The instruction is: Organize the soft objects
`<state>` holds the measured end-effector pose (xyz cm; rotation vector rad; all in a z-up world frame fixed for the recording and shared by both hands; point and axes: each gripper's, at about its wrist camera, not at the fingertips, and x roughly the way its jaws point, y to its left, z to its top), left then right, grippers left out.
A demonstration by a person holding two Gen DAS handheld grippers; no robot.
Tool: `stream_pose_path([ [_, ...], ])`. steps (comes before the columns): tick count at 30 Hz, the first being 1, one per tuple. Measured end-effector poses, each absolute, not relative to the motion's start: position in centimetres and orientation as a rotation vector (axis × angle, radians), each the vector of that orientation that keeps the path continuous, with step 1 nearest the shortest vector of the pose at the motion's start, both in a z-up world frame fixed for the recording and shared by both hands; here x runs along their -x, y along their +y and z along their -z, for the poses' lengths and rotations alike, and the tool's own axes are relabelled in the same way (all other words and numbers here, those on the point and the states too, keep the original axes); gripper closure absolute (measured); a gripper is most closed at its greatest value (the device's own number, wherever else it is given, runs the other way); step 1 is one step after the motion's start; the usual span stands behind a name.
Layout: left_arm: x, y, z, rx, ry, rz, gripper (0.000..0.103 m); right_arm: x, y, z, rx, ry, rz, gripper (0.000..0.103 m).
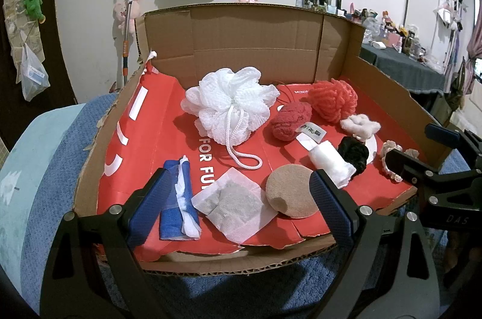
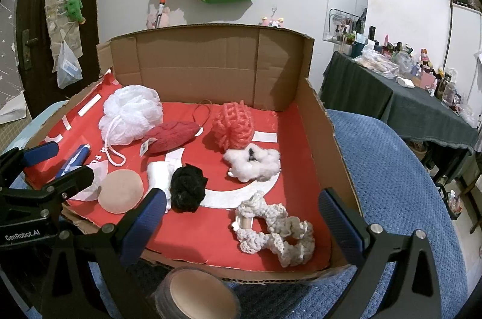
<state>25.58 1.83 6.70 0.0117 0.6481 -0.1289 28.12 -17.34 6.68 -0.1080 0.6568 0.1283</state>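
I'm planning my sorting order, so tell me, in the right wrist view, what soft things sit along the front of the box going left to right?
Tan round sponge → white folded cloth → black fuzzy scrunchie → cream crocheted scrunchies. Both grippers are open and hold nothing.

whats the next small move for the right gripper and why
Probably ease the right gripper forward and down onto the cream crochet scrunchie. Its jaws stand open and hold nothing, and the scrunchie lies loose on the red liner right between them, nearer than any other soft item in the box.
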Motion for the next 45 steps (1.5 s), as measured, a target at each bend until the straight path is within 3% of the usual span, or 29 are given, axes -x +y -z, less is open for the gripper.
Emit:
stream_pose_path([
  [45,-25.58,1.83,-6.69,-0.011,0.65,0.13,0.01,-28.18,-17.39,-6.53,0.12,0.659,-0.124,0.0],
])
